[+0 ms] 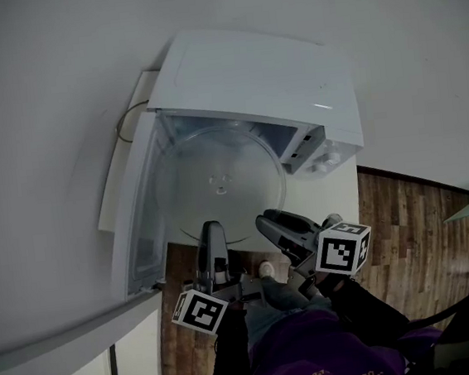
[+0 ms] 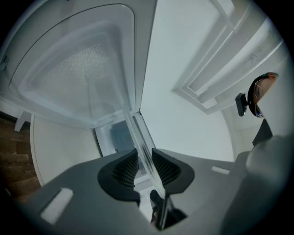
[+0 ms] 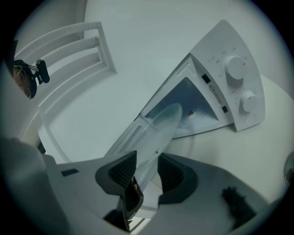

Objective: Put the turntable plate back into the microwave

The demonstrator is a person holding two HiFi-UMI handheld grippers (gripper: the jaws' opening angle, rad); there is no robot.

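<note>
The clear glass turntable plate (image 1: 217,180) hangs in front of the open white microwave (image 1: 264,71), its far edge at the mouth of the cavity. My left gripper (image 1: 212,226) is shut on the plate's near rim at the left, and my right gripper (image 1: 266,219) is shut on the rim just to the right. In the left gripper view the plate (image 2: 138,133) runs edge-on between the ribbed pads (image 2: 125,169). From the right gripper (image 3: 146,170), the plate (image 3: 158,131) slants toward the cavity (image 3: 195,108).
The microwave door (image 1: 133,210) stands swung open at the left, close beside my left gripper (image 2: 144,165). The control panel with two knobs (image 3: 236,69) is right of the cavity. The microwave sits on a white table (image 3: 275,133); wooden floor (image 1: 414,230) lies below.
</note>
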